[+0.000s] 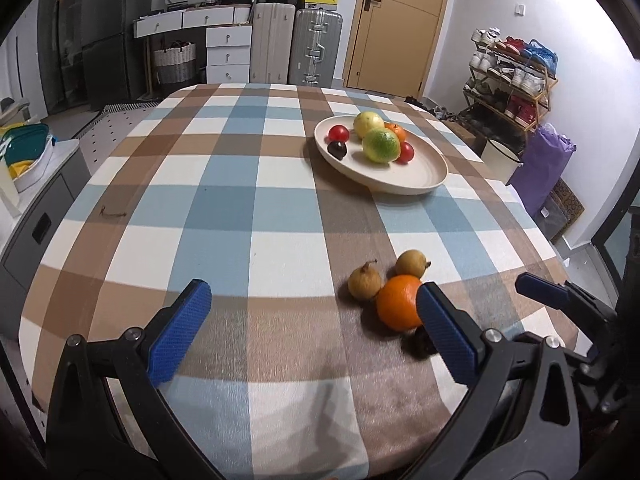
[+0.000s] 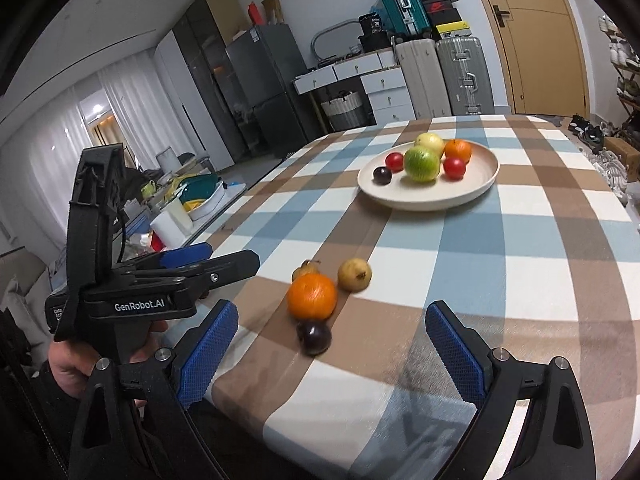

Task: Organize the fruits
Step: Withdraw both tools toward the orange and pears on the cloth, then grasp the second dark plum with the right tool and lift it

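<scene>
A cream plate [image 1: 416, 184] [image 2: 476, 188] on the checked tablecloth holds a green-yellow fruit [image 1: 381, 145] [image 2: 421, 164], a yellow fruit [image 1: 368, 124], an orange, two red fruits and a dark plum [image 1: 337, 149]. Nearer me lie an orange [image 1: 398, 307] [image 2: 312, 295], two brownish-yellow fruits [image 1: 363, 282] [image 1: 412, 263] [image 2: 354, 274] and a dark plum [image 2: 314, 337]. My left gripper [image 1: 316, 332] is open and empty, its right finger in front of the orange. My right gripper [image 2: 332, 356] is open and empty, just short of the plum.
The table's near edge runs under both grippers. My left gripper's body [image 2: 140, 280] shows at the left of the right wrist view. Behind the table stand suitcases [image 1: 296, 46], white drawers [image 1: 228, 54], a door [image 1: 396, 20] and a shoe rack [image 1: 508, 80].
</scene>
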`<action>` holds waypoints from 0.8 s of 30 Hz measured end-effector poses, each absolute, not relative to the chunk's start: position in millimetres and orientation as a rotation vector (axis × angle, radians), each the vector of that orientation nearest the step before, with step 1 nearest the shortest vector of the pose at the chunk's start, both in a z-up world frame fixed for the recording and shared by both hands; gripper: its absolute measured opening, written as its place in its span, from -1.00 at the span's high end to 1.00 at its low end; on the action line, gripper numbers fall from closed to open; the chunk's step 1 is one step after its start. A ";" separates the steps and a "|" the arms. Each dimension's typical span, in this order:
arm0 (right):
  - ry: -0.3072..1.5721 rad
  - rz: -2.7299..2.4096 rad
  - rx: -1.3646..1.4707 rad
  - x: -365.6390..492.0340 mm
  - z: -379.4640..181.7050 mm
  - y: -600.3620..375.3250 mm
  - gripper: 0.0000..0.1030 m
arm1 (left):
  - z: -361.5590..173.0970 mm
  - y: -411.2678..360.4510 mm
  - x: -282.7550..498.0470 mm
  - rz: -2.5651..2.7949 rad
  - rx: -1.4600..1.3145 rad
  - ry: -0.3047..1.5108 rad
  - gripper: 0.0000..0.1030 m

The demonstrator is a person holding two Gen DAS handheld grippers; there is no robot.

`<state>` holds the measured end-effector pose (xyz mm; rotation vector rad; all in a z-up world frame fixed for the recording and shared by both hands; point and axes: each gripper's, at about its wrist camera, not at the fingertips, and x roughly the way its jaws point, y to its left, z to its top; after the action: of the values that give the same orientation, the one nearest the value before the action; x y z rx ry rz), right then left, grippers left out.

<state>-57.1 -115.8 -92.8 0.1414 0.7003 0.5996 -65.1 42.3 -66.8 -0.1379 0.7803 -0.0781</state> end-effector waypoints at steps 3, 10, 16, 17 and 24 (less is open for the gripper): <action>0.711 0.584 0.115 -58.5 -98.3 -110.6 -0.88 | -71.4 45.5 -70.9 -0.083 -0.151 0.790 -0.98; 0.734 0.595 0.078 -60.2 -109.0 -95.7 -0.82 | -78.1 48.3 -75.4 -0.088 -0.176 0.800 -0.98; 0.770 0.586 0.059 -52.9 -119.6 -84.6 -0.60 | -84.1 56.8 -72.0 -0.072 -0.208 0.827 -0.98; 0.774 0.587 0.060 -52.1 -121.3 -83.6 -0.58 | -85.5 60.2 -70.6 -0.069 -0.221 0.831 -0.98; 0.801 0.612 0.057 -48.5 -128.4 -80.8 -0.19 | -91.6 72.7 -63.8 -0.047 -0.246 0.848 -0.98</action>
<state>-48.5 -80.8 -128.4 0.0570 0.8012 0.6121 -63.8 72.7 -91.6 -0.2465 0.8483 -0.0471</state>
